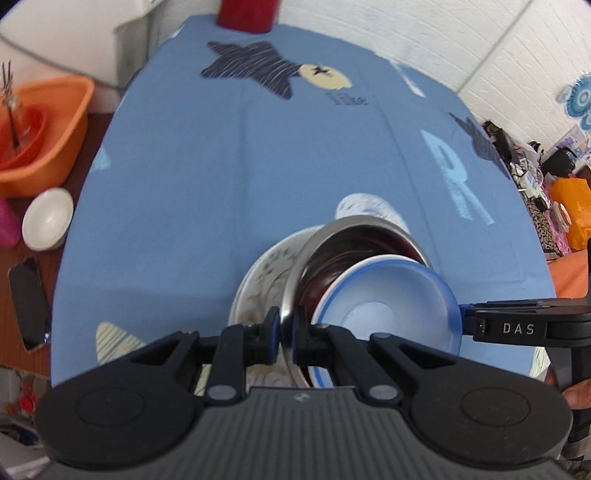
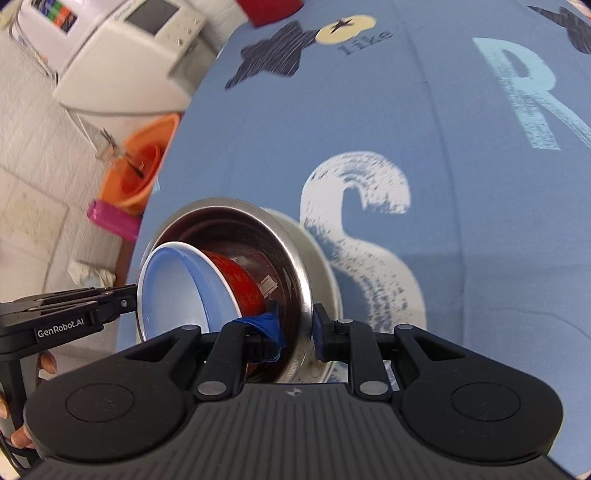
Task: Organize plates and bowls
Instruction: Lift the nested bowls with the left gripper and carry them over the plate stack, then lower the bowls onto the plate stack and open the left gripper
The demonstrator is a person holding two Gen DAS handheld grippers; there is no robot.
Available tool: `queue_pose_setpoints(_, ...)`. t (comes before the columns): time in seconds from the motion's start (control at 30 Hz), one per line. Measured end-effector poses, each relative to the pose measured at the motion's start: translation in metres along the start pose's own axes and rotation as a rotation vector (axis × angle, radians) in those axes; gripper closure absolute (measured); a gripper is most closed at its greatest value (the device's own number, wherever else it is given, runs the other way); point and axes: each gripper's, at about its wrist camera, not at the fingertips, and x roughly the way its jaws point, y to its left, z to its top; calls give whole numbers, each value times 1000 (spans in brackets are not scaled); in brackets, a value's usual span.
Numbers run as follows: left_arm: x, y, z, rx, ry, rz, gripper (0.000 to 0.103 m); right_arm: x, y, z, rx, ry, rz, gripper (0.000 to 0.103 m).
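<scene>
The left gripper (image 1: 285, 334) is clamped on the near rim of a tilted, round stainless-steel bowl (image 1: 369, 236), one finger inside the rim and one outside; the right gripper (image 2: 295, 326) grips the opposite rim of the same steel bowl (image 2: 295, 258) in like manner, its inner finger wrapped in blue tape; each gripper's body appears at the edge of the other's view. Inside the steel bowl lies a red bowl (image 2: 240, 280) bearing white lettering, and within that a round, pale-blue plastic bowl with a white rim (image 1: 388, 299), tipped on its side so that its hollow faces the left gripper's side (image 2: 173, 288); the nested set rests at a slant upon a white ceramic plate with a dark scribbled pattern (image 1: 266, 273), whose edge shows beyond the steel rim (image 2: 325, 258); the plate sits near the front edge of a counter covered by a blue cloth printed with dark stars and large pale letters (image 1: 240, 166). Off the counter on the left wrist view's left stand an orange plastic tub holding a red vessel (image 1: 48, 122), a small white ceramic bowl (image 1: 48, 218), a pink object (image 1: 7, 221) and a dark phone (image 1: 27, 299); a red cylindrical object (image 1: 247, 14) stands at the counter's far end; a white appliance with a screen (image 2: 140, 48) stands beyond the counter in the right wrist view; fingertips of the person (image 2: 22, 439) show beside the left gripper's handle.
</scene>
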Motion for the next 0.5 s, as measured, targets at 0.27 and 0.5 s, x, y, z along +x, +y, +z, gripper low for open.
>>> queue_pose_setpoints(0.27, 4, 15, -7, -50, -33, -39, 91, -2, 20, 3, -95, -52, -124, 96)
queue_pose_setpoints(0.5, -55, 17, -11, -41, -286, 72, 48, -57, 17, -3, -146, -307, -166, 93)
